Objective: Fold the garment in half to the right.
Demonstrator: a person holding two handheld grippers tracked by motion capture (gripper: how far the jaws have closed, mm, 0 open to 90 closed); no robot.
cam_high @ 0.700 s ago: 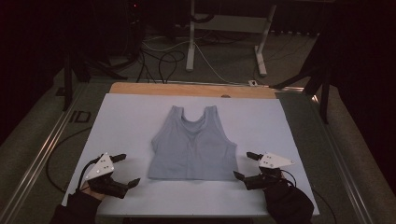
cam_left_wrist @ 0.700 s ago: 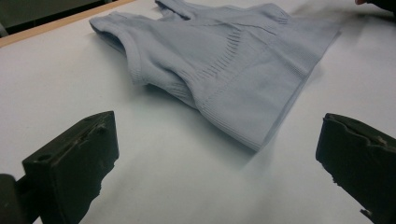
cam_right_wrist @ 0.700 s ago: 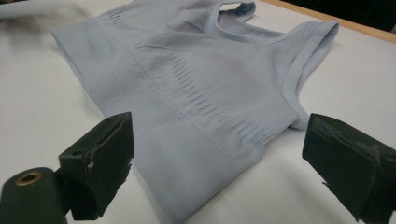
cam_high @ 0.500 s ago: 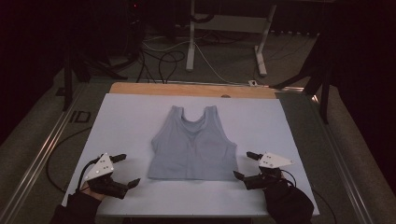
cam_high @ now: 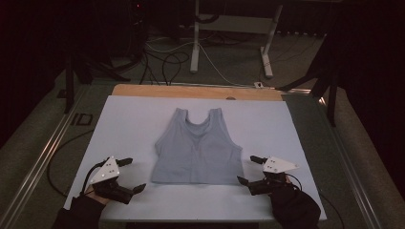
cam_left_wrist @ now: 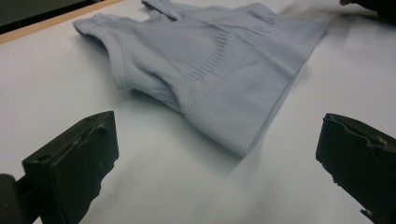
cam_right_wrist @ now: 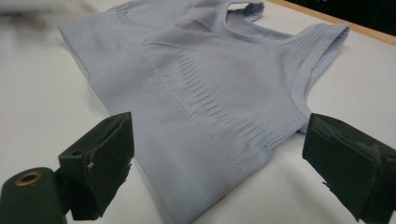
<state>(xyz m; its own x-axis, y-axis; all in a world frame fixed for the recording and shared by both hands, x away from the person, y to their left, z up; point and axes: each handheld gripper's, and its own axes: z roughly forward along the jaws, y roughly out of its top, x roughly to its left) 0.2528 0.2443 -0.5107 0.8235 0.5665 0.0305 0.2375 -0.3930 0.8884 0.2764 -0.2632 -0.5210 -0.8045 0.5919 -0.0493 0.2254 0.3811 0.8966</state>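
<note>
Dark room, white table [cam_high: 143,119] w/ top [cam_high: 197,149] flat at centre. Nothing has moved vs a moment ago. Left gripper [cam_high: 129,174] near top's left hem corner, right gripper [cam_high: 248,169] just beside the right; both spread, empty. Prob. about to grab.

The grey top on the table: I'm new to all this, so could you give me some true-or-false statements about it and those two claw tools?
1. The grey top lies flat on the white table. True.
2. The left gripper is clamped on its hem. False: it is open, beside the top.
3. The right gripper is open. True.
4. The top is folded in half. False: it is spread out, straps away from the person.
</note>
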